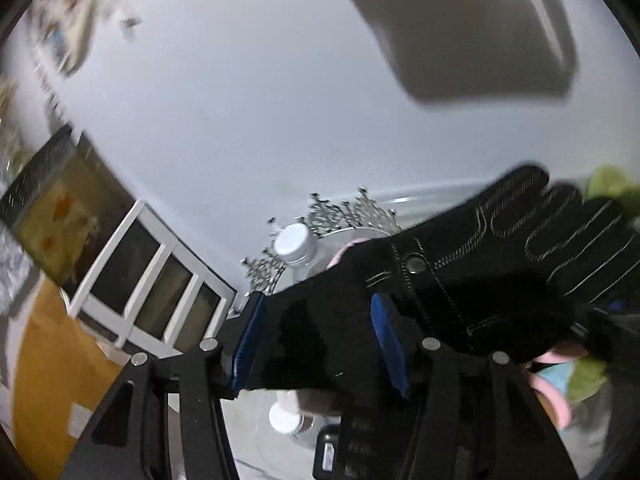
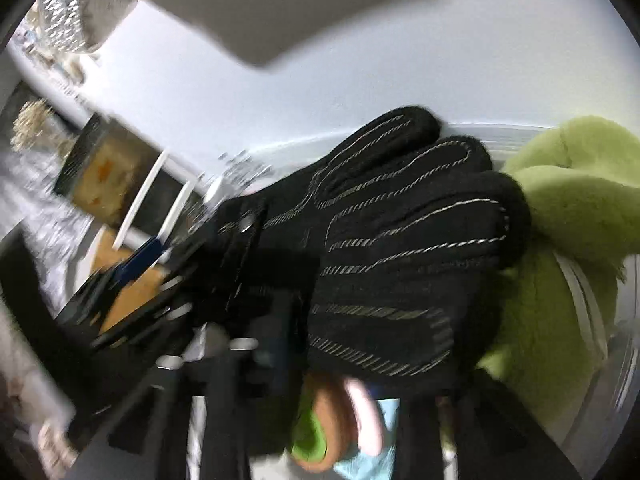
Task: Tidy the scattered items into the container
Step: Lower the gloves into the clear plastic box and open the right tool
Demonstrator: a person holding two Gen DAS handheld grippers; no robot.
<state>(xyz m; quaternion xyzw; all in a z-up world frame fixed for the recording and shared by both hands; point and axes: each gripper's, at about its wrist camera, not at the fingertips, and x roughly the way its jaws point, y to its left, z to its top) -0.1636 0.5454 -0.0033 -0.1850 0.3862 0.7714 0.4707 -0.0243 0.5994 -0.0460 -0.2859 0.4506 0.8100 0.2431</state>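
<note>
Between the blue-padded fingers of the left gripper (image 1: pixel 320 344) the cuff of a black knitted glove with pale stitched lines (image 1: pixel 500 256) is clamped, its finger end stretched toward the right, above the clear plastic container (image 1: pixel 432 194). Within that container a silver spiked tiara (image 1: pixel 344 212), a clear bottle with a silver screw cap (image 1: pixel 294 244) and a green plush item (image 2: pixel 576 200) are seen. The right gripper (image 2: pixel 320 360) is pressed close under the glove's finger end, but its jaws are blurred and largely covered, so whether they are apart or closed cannot be told.

A release with the glove draped over the rim is judged the main risk, since the limp fabric could slide outside. The knit could also be snagged on the tiara's spikes, or the bottle tipped, were the glove lowered across them.

No brand, label or legible writing is shown in either view.
</note>
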